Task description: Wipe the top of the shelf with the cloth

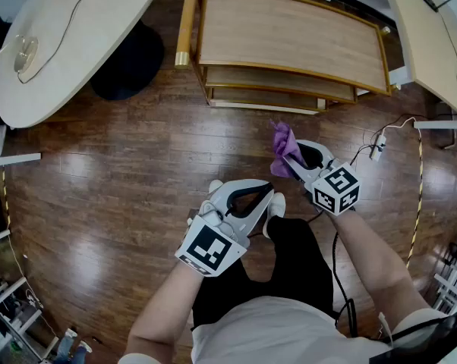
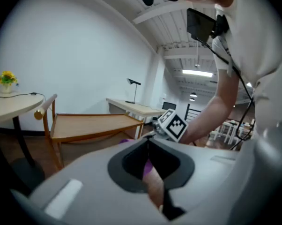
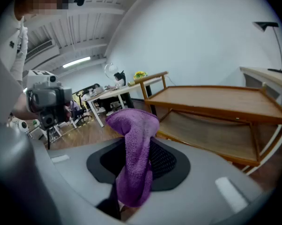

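Note:
The low wooden shelf (image 1: 289, 36) stands ahead of me on the floor, its top bare; the same shelf (image 3: 216, 100) fills the right of the right gripper view. My right gripper (image 1: 289, 162) is shut on a purple cloth (image 1: 283, 147), which bunches up above the jaws short of the shelf's front. In the right gripper view the cloth (image 3: 134, 153) is pinched between the jaws and hangs over them. My left gripper (image 1: 272, 198) is shut and holds nothing, just left of and below the right one. In the left gripper view the shelf (image 2: 92, 124) lies ahead.
A round pale table (image 1: 61, 36) with a cable on it stands at the upper left, over a dark base (image 1: 126, 59). A desk edge (image 1: 433, 29) is at the upper right. A white plug and cable (image 1: 378, 146) lie on the wooden floor to the right.

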